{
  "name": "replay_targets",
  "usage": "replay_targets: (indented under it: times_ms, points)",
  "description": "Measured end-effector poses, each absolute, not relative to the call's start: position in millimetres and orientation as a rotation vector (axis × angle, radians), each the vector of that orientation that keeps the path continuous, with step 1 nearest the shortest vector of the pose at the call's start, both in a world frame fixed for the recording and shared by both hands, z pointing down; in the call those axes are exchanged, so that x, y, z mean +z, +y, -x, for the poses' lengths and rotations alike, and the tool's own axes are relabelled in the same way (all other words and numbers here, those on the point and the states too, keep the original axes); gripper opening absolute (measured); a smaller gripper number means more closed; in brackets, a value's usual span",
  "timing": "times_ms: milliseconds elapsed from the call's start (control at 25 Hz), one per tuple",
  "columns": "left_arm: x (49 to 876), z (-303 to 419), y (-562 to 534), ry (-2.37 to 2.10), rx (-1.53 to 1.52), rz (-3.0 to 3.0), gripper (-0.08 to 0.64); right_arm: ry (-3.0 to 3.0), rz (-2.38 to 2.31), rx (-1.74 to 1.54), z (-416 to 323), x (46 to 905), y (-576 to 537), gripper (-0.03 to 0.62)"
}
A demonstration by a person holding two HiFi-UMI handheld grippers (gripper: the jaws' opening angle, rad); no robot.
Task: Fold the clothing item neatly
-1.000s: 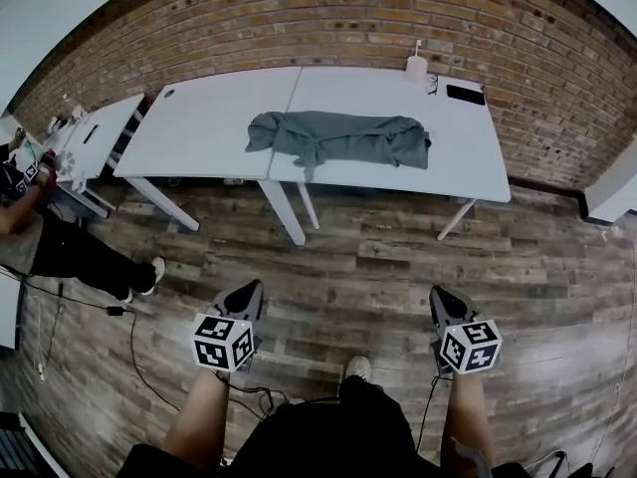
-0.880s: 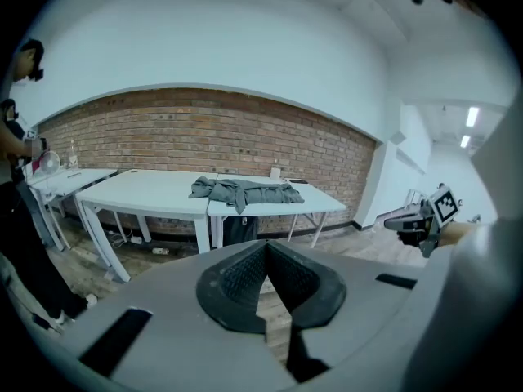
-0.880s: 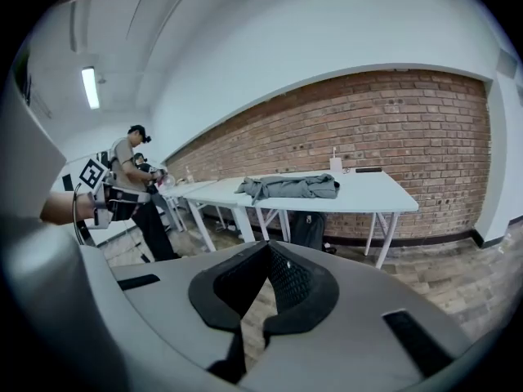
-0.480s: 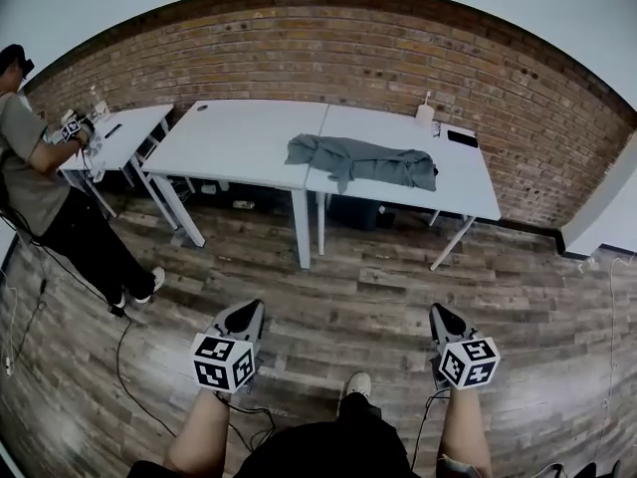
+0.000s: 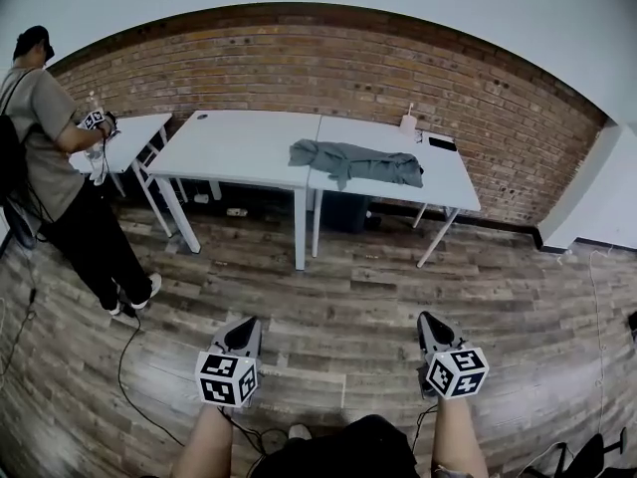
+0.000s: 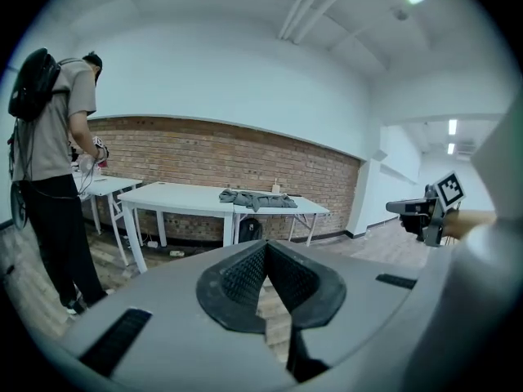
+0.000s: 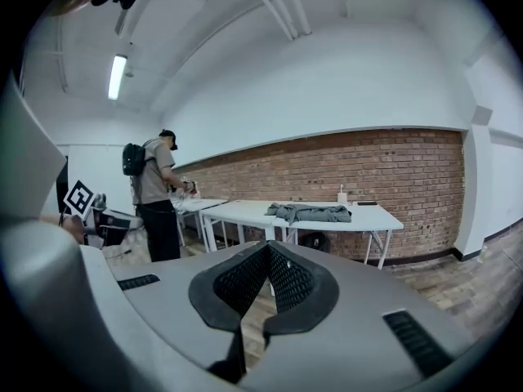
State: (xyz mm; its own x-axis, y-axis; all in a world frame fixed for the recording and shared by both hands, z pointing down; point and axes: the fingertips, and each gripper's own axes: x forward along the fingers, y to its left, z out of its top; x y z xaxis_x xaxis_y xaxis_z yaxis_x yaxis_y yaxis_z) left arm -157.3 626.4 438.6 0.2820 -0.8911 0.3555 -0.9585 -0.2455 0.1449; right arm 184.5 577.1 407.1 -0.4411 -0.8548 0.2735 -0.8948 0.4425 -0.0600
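A crumpled grey-green garment point(image 5: 356, 160) lies on the white table point(image 5: 249, 147) against the brick wall, near the seam of the two tabletops. It also shows far off as the garment point(image 6: 256, 198) in the left gripper view and the garment point(image 7: 310, 212) in the right gripper view. My left gripper point(image 5: 242, 336) and right gripper point(image 5: 429, 328) hang low over the wooden floor, several steps short of the table. Both are shut with nothing between the jaws: left gripper point(image 6: 267, 251), right gripper point(image 7: 269, 254).
A white bottle point(image 5: 408, 120) and a dark phone point(image 5: 442, 143) sit at the table's far right. A person point(image 5: 62, 162) stands at a smaller white table point(image 5: 129, 132) on the left. Cables point(image 5: 124, 361) trail over the floor by my left leg.
The view has drawn back and tilted up: the table now sits farther off, more wall shows, and the person at the left stands fully in view. Both grippers stay shut and low.
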Motion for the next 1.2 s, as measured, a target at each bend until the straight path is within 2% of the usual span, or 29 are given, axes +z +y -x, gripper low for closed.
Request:
replay_targets:
  times_ms: [760, 1200]
  points:
    - [454.6, 75.4, 647.8, -1.638, 0.397, -2.264, -0.002, -2.507, -1.485, 0.301, -228.9, 418.2, 610.7, -0.002]
    - [458.1, 79.8, 650.4, -1.658, 0.382, -2.229, -0.002, -2.507, -1.427, 0.288, -209.7, 422.6, 605.4, -0.002]
